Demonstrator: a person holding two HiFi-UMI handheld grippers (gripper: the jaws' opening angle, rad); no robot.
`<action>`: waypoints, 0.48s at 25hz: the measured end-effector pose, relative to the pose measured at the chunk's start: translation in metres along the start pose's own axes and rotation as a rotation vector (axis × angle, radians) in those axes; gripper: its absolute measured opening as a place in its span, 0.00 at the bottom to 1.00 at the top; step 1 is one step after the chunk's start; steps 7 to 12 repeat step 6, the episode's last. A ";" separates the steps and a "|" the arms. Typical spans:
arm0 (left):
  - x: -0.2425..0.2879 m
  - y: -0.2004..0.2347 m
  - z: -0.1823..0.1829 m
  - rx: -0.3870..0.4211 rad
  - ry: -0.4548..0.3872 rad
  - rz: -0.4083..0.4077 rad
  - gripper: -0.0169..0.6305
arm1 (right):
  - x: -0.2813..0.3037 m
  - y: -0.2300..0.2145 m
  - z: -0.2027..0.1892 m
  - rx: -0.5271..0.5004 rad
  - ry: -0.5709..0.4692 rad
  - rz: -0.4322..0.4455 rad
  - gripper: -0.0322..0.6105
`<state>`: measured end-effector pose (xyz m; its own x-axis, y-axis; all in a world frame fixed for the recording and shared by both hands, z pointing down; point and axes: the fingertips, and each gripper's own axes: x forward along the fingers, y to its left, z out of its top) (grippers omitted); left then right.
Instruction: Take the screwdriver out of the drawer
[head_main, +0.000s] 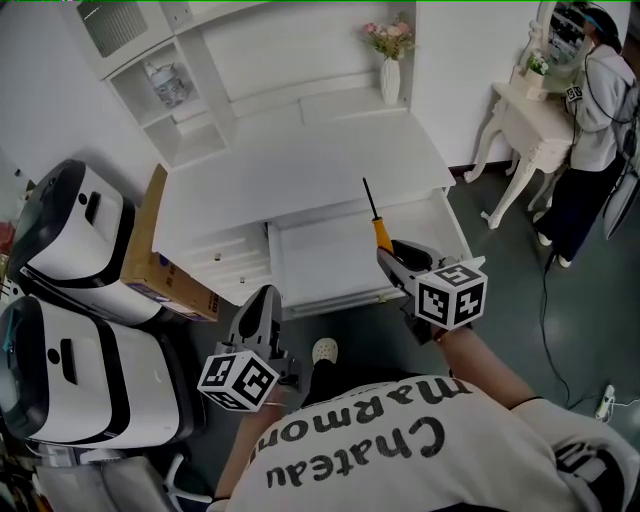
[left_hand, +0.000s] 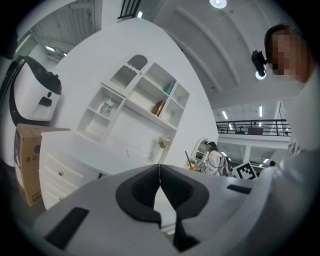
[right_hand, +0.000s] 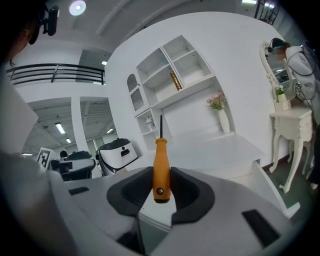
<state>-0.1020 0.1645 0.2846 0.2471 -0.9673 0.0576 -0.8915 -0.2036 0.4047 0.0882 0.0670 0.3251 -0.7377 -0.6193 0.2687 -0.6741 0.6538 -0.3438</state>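
My right gripper (head_main: 392, 256) is shut on the orange handle of the screwdriver (head_main: 379, 227); its dark shaft points up and away over the white desk (head_main: 300, 170). In the right gripper view the screwdriver (right_hand: 161, 167) stands upright between the black pads, above the open drawer (right_hand: 272, 187). The open drawer (head_main: 330, 255) sticks out of the desk front, just left of and below the tool. My left gripper (head_main: 262, 305) hangs low at the left, in front of the desk's small drawers, with its jaws (left_hand: 159, 187) shut and nothing between them.
A cardboard box (head_main: 160, 255) leans against the desk's left side, with two white-and-black machines (head_main: 75, 225) beside it. A vase of flowers (head_main: 390, 70) stands at the desk's back. A small white table (head_main: 525, 125) and a person (head_main: 595, 120) are at the right.
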 end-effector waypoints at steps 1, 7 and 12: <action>0.000 0.000 -0.001 -0.003 0.001 0.001 0.06 | 0.000 -0.002 -0.002 -0.002 0.007 -0.004 0.24; 0.003 0.000 -0.006 -0.004 0.006 -0.004 0.06 | -0.002 -0.012 -0.014 0.005 0.029 -0.029 0.24; 0.003 0.000 -0.006 -0.004 0.006 -0.004 0.06 | -0.002 -0.012 -0.014 0.005 0.029 -0.029 0.24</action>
